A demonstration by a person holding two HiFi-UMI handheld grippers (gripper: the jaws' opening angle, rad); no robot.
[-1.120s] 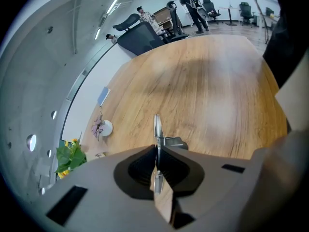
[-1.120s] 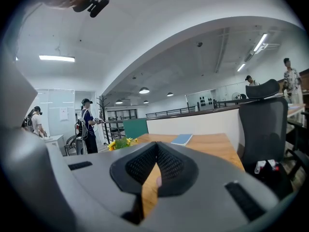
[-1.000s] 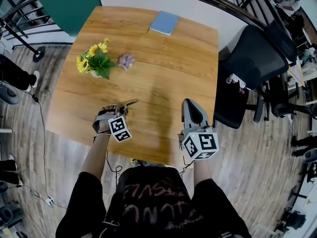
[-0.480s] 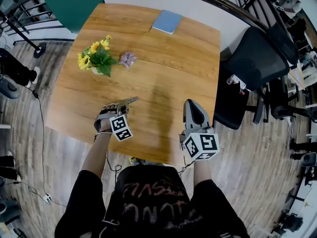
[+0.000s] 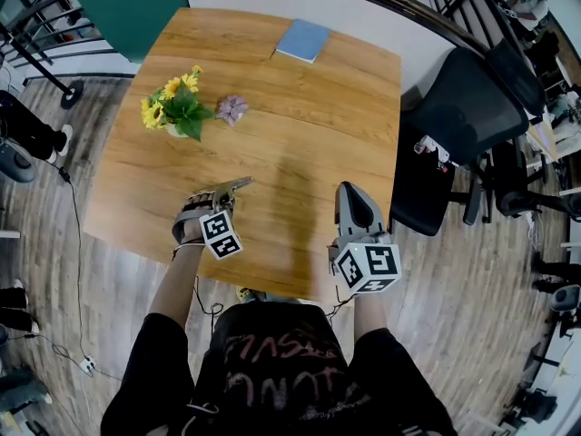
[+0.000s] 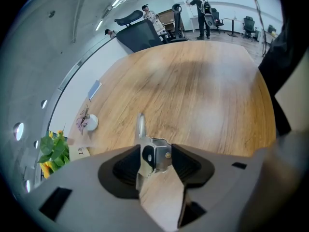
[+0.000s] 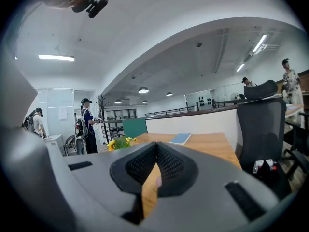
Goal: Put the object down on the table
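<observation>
Bright, even light from ceiling strip lamps (image 7: 55, 57). A soft, broad shadow lies on the table (image 5: 300, 89), from middle to near edge, w/ pale glare beside it. Strong fisheye bending and dark corners; bottom parts look soft, maybe unfocused.

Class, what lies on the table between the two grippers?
Bare table wood, as the head view shows. The left gripper's jaws have just been opening, a metal tool between them; the right gripper is shut and empty.

Silver metal tool (image 6: 154, 156), resting on wooden table (image 6: 207, 91)
</observation>
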